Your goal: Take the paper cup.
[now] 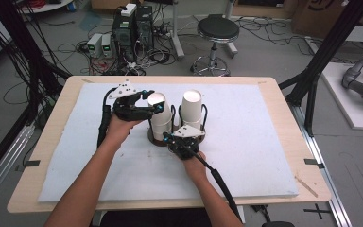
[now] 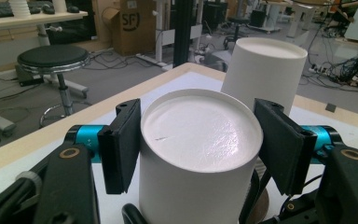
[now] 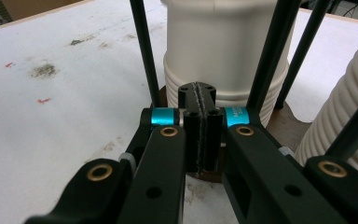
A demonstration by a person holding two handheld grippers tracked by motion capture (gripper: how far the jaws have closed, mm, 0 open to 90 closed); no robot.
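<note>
Looking down from high view: my left claw (image 1: 157, 108) clamps top of left white cup (image 1: 159, 113) standing in dark wire holder (image 1: 170, 137) mid-bench (image 1: 264, 85); second cup (image 1: 192, 109) just beside. My right claw (image 1: 166, 139) low at holder base, pressed shut.

Left gripper view: "SF" readable on cardboard box (image 2: 131, 23). Pads (image 2: 121, 144) squeeze cup (image 2: 198, 154) rim both sides.

Right gripper view: tiny print on cyan sleeve (image 3: 235, 115), unreadable. Claw (image 3: 200, 100) closed, nothing between, near holder's base.
</note>
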